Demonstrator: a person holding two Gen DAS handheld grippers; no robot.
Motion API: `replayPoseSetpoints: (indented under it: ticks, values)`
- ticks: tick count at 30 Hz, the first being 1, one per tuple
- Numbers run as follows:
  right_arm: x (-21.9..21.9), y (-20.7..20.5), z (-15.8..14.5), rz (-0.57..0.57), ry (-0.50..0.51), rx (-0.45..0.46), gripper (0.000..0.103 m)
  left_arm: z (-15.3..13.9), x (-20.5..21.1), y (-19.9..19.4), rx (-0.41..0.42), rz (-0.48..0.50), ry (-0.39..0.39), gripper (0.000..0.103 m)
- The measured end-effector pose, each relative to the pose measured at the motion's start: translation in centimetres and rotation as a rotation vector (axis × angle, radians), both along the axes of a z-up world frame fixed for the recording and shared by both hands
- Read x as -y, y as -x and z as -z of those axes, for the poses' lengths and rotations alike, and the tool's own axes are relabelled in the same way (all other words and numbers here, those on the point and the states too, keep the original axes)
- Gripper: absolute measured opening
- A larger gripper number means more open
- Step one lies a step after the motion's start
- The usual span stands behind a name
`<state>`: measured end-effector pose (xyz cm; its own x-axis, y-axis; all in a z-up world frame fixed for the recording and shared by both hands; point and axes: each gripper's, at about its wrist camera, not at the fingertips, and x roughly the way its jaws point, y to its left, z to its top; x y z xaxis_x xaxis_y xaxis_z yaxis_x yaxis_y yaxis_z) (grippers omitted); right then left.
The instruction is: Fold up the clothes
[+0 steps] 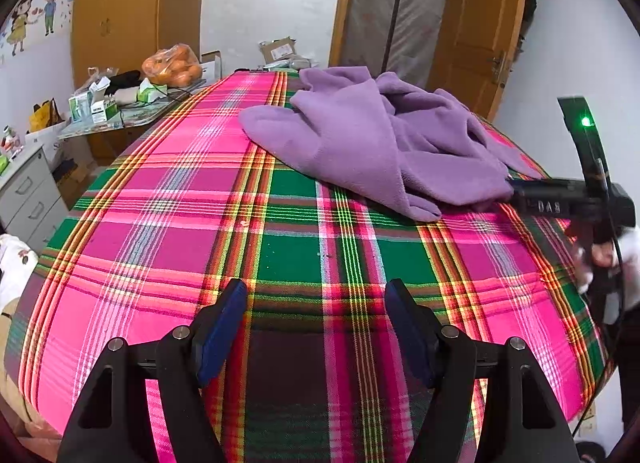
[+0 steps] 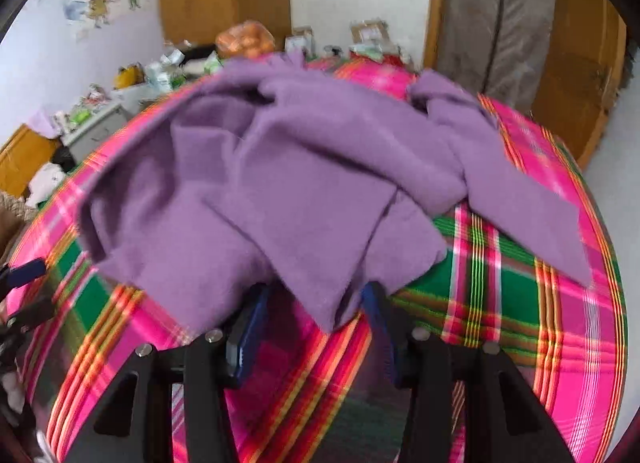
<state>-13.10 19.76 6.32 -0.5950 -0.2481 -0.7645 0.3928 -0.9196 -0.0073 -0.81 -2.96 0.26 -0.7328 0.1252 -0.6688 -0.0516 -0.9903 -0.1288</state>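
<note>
**Purple fleece lying crumpled, both grippers empty**

Over on the left, the left gripper (image 1: 316,327) hangs above bare plaid bedcover (image 1: 160,247), its jaws standing wide apart with nothing between them, well short of the clothing. Further along, the purple fleece garment (image 1: 360,143) lies in a rumpled heap on the far right part of the bed, sleeves twisted over the body. At the right, the right gripper (image 2: 316,315) sits at the heap's near edge, jaws spread; a corner of fleece droops between the fingers, but the pads do not seem to press on it.

My worry: if those jaws close here, they may pinch several bunched layers at once, dragging the whole heap instead of one hem. The view from that side is blurred, so the exact layer is hard to judge.
</note>
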Motion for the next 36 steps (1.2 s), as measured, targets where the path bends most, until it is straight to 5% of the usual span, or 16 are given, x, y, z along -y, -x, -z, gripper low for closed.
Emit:
replayPoseSetpoints:
  ticks: [3,4,12,19,24,27,30,34,36]
  values:
    - [-0.1,0.6,0.0,0.024,-0.031,-0.008,0.009,-0.2,0.3,-0.2,-0.004,-0.004,-0.010,0.073]
    - [-0.2,0.7,-0.2,0.027,-0.025,-0.007,0.006,-0.2,0.4,-0.3,-0.005,-0.005,-0.014,0.073]
    - [1.6,-3.5,-7.4,-0.099,0.105,-0.082,0.005,-1.1,1.6,-1.1,-0.029,-0.023,-0.042,0.073]
    - [2.1,-9.8,-19.1,-0.192,0.282,-0.315,0.004,-2.1,2.7,-2.2,-0.055,-0.039,-0.065,0.073]
    - [-1.1,-12.6,-24.9,-0.138,0.338,-0.450,0.001,-2.8,2.9,-2.9,-0.077,-0.039,-0.074,0.073]
    - [-3.1,-11.6,-23.8,-0.039,0.290,-0.409,0.001,-2.8,2.7,-3.1,-0.076,-0.028,-0.075,0.073]
    - [-4.3,-10.0,-19.3,0.040,0.237,-0.286,0.004,-2.8,2.4,-3.2,-0.073,-0.010,-0.082,0.073]
    - [-3.5,-10.9,-12.6,-0.013,0.257,-0.137,0.055,-2.5,1.9,-3.0,-0.064,0.022,-0.130,0.073]
    - [-2.4,-11.8,-10.0,-0.054,0.248,-0.093,0.056,-2.3,1.6,-2.7,-0.054,0.044,-0.165,0.073]
